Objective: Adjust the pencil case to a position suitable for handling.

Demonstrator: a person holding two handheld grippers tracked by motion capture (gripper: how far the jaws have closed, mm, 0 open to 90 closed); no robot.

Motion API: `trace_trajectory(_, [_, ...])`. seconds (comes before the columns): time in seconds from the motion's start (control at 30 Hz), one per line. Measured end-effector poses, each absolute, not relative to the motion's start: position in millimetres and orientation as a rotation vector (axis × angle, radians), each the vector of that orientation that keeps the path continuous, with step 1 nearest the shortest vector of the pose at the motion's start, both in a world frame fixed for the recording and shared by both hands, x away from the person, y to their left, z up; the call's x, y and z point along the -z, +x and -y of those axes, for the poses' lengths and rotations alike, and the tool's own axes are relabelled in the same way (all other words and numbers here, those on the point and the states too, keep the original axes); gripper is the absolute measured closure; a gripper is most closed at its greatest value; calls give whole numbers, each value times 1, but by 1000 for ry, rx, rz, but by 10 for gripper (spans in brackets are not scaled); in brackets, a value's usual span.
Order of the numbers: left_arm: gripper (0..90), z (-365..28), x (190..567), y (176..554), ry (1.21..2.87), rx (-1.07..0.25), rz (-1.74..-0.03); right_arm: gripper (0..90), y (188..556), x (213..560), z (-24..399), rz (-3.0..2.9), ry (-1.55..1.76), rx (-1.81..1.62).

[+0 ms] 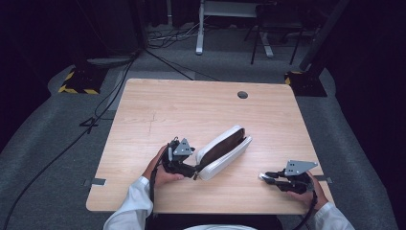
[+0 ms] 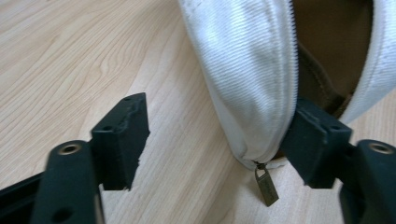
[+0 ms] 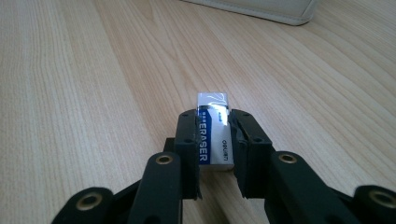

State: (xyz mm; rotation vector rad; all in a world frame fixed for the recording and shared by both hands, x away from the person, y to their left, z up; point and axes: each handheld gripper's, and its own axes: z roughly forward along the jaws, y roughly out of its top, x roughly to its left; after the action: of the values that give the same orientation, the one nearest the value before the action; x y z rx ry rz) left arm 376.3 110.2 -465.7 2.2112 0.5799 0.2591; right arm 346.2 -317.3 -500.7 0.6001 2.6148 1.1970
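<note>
While the left tongs (image 2: 219,140) gape around the pouch (image 2: 252,79), the right tongs (image 3: 212,140) clamp an eraser (image 3: 215,135).

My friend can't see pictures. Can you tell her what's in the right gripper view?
Two black jaws are closed on a white eraser with a blue-and-white sleeve that reads "ERASER". It sits just above a light wooden table, and the edge of a white pouch shows at the top.

The worktop (image 1: 158,110) is pale matt wood grain; the pouch (image 2: 247,79) ribbed white cloth, its zip pull (image 2: 266,185) seemingly dull brass; the eraser (image 3: 214,133) wears a glossy sleeve.
</note>
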Motion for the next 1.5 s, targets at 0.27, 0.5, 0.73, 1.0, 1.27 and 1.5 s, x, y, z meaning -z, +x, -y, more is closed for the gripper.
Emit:
trace_trajectory(0.27, [175, -116, 467, 370, 2234, -279, -598, 736, 346, 499, 320, -2596, 621, -1224])
trace_trajectory(0.5, [166, -121, 475, 362, 2268, -281, -607, 736, 348, 497, 323, -2574, 641, -1240])
trace_trajectory(0.73, [163, -137, 484, 350, 2320, -317, -648, 736, 347, 491, 327, -2546, 653, -1298])
trace_trajectory(1.0, [159, -163, 497, 340, 2349, -331, -729, 736, 350, 482, 331, -2499, 659, -1348])
trace_trajectory(1.27, [158, -183, 500, 339, 2303, -307, -813, 736, 351, 464, 334, -2443, 623, -1407])
trace_trajectory(1.5, [147, -191, 502, 340, 2282, -304, -833, 736, 358, 449, 336, -2395, 610, -1456])
